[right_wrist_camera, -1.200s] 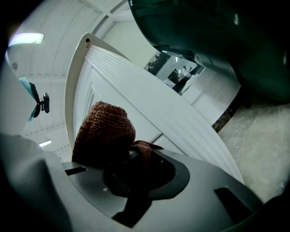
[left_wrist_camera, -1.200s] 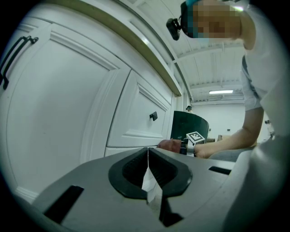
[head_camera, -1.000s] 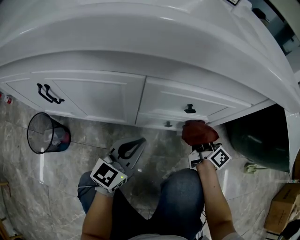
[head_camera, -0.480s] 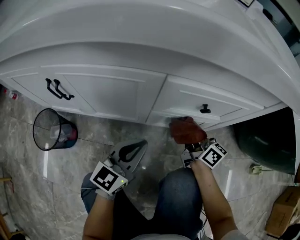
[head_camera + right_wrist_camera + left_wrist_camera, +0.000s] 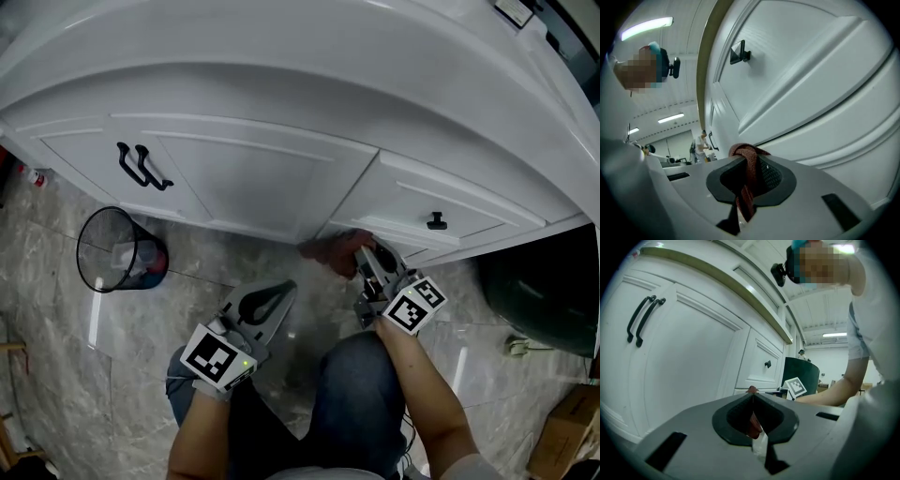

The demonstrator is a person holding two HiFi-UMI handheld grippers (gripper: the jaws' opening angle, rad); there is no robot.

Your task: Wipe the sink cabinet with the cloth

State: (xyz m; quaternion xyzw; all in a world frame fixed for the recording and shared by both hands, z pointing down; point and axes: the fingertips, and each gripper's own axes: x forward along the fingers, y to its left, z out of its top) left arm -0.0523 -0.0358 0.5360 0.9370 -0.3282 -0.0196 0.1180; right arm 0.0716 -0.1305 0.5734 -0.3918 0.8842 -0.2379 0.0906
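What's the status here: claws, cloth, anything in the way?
Left claw shut, empty, held low. Right claw shut on cloth, at the cabinet bottom edge, below the drawer. Wire bin stands off left, nothing blocking.

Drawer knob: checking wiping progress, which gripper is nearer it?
Right. The right gripper, shut on the cloth, is just below-left of the knob; the left gripper sits farther down-left.
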